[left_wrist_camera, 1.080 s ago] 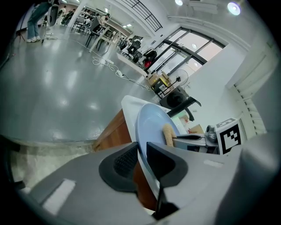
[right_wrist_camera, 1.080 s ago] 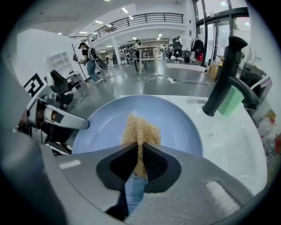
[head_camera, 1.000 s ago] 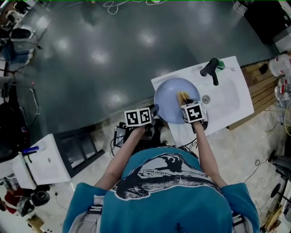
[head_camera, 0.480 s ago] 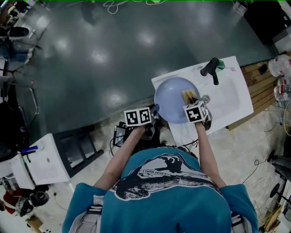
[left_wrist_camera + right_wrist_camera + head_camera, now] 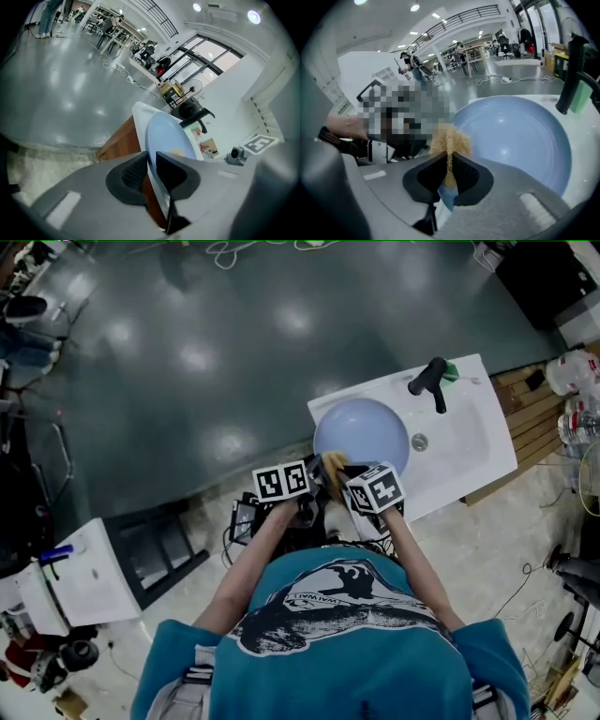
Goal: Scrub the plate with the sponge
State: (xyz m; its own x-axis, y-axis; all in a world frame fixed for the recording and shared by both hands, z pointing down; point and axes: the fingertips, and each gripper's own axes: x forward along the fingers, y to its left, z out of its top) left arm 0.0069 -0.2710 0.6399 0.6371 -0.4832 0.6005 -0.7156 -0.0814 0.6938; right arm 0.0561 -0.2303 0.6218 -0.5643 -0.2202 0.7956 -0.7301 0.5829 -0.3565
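Note:
A light blue plate (image 5: 361, 435) is held tilted over the white sink (image 5: 473, 451). My left gripper (image 5: 316, 474) is shut on its near left rim. In the left gripper view the plate (image 5: 169, 138) runs edge-on between the jaws of that gripper (image 5: 151, 171), which have just been closing on it. My right gripper (image 5: 341, 474) is shut on a tan sponge (image 5: 335, 462) with a blue layer. In the right gripper view the sponge (image 5: 449, 140) sticks out of that gripper (image 5: 450, 176) at the near left edge of the plate (image 5: 520, 136).
A black faucet (image 5: 433, 382) with a green item (image 5: 454, 371) beside it stands at the sink's far side, and the drain (image 5: 419, 441) lies right of the plate. A wooden pallet (image 5: 534, 413) is at the right, a white unit (image 5: 80, 582) at the left.
My right gripper has carried the sponge from the plate's right side across to its near left edge, close to the left gripper. The left gripper and the plate have stayed put.

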